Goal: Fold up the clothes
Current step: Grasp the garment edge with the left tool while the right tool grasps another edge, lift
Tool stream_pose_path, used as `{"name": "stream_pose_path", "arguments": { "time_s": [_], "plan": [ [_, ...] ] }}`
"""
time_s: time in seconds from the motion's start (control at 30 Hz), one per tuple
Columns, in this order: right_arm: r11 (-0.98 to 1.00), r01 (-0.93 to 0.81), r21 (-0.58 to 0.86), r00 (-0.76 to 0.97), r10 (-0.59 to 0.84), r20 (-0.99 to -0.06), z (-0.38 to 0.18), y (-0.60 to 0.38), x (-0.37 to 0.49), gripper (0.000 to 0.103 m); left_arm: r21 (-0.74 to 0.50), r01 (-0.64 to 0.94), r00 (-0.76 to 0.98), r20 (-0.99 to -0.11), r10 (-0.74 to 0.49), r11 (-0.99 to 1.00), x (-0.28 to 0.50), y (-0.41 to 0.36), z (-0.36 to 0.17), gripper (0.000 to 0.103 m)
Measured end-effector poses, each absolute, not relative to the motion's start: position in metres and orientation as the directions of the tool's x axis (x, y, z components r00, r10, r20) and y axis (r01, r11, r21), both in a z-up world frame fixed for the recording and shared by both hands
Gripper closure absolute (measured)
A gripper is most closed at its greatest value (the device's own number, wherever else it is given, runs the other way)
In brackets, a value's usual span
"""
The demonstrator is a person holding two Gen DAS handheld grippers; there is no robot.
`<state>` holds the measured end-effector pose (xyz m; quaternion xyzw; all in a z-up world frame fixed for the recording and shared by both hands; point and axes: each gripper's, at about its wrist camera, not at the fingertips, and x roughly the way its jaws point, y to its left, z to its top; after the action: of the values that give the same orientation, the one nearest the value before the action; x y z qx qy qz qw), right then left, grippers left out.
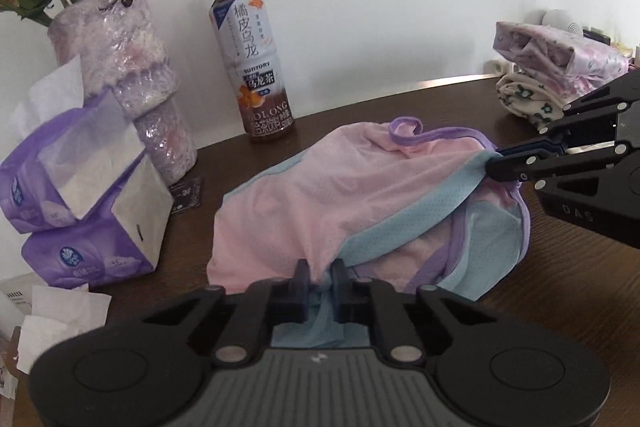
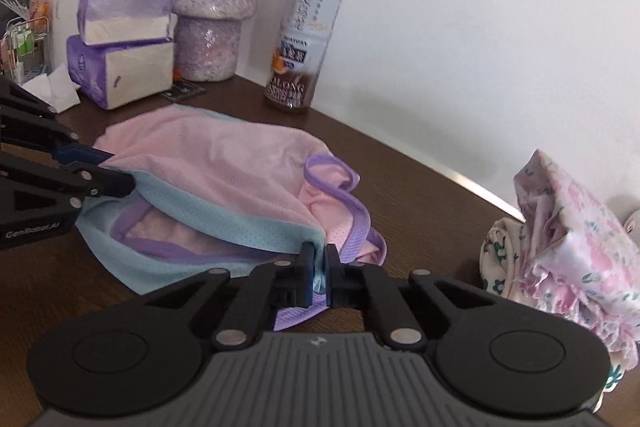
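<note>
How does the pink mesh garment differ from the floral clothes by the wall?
The pink mesh garment lies spread mid-table, pinched by the left gripper and right gripper; the floral clothes sit in a folded stack, untouched. The garment is plain pink with blue and purple trim; the stack is flower-printed. Both rest on the brown table.

Bare desk (image 2: 420, 187) lies open between the bottle (image 2: 306, 31) and folded clothes (image 2: 568, 239); tissue packs (image 1: 80, 187) and vase (image 1: 132, 75) crowd the left.
</note>
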<state>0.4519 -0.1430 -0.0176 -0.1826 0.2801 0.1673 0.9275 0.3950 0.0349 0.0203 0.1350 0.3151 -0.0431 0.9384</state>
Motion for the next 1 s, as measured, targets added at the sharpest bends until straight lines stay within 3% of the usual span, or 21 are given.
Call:
{"name": "stream_pose_path", "arguments": {
  "time_s": [0.17, 0.4, 0.77, 0.9, 1.0],
  "plan": [
    [0.906, -0.380, -0.184, 0.829, 0.246, -0.502, 0.024, -0.159, 0.424, 0.099, 0.206, 0.168, 0.832, -0.554, -0.026, 0.964, 0.370, 0.036, 0.049, 0.096],
    [0.930, -0.339, -0.144, 0.892, 0.268, -0.364, 0.103, -0.179, 0.361, 0.099, 0.231, 0.186, 0.904, -0.422, -0.074, 0.955, 0.306, 0.022, 0.117, 0.097],
    [0.942, -0.307, -0.138, 0.950, 0.295, -0.099, 0.229, -0.214, 0.185, 0.099, 0.298, 0.235, 0.962, -0.209, -0.177, 0.925, 0.152, -0.012, 0.238, 0.099],
    [0.942, -0.311, -0.124, 0.949, 0.303, -0.082, 0.246, -0.236, 0.136, 0.099, 0.266, 0.338, 0.930, -0.241, -0.278, 0.903, 0.105, -0.017, 0.252, 0.099],
    [0.950, -0.294, -0.103, 0.947, 0.275, -0.166, 0.222, -0.245, 0.140, 0.099, 0.274, 0.396, 0.898, -0.318, -0.306, 0.877, 0.098, -0.031, 0.229, 0.099]
  ]
}}
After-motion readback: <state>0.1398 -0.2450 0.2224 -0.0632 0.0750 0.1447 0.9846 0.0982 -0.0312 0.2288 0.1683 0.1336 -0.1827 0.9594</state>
